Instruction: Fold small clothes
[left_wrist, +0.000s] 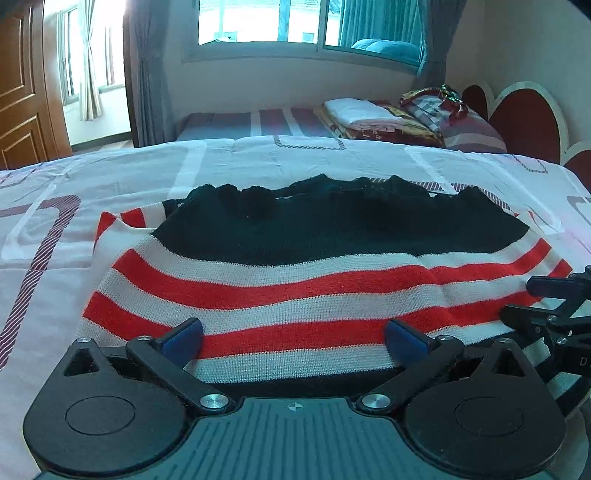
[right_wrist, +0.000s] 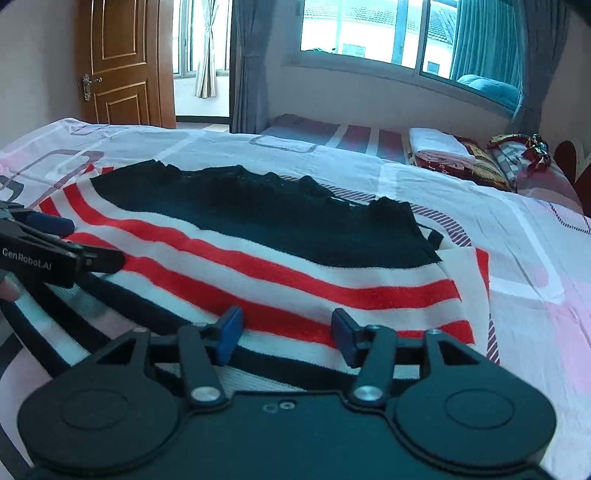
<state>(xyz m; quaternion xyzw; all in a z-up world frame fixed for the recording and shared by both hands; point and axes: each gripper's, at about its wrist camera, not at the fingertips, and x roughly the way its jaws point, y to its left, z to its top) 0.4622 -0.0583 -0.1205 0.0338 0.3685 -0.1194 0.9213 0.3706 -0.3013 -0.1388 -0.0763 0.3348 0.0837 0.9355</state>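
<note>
Daylight pours in from the window (left_wrist: 258, 22), which is blown out white. Fisheye bending curves the edges, with dark corners.

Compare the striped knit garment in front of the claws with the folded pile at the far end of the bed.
The striped knit garment lies spread flat and close by; the folded pile is stacked and far off. The garment has red, white and black bands; the pile shows a plain white top layer over patterned cloth. Both rest on the bed.

A striped red, white and black knit garment (left_wrist: 295, 280) lies flat on the bedspread (left_wrist: 110, 177).
</note>
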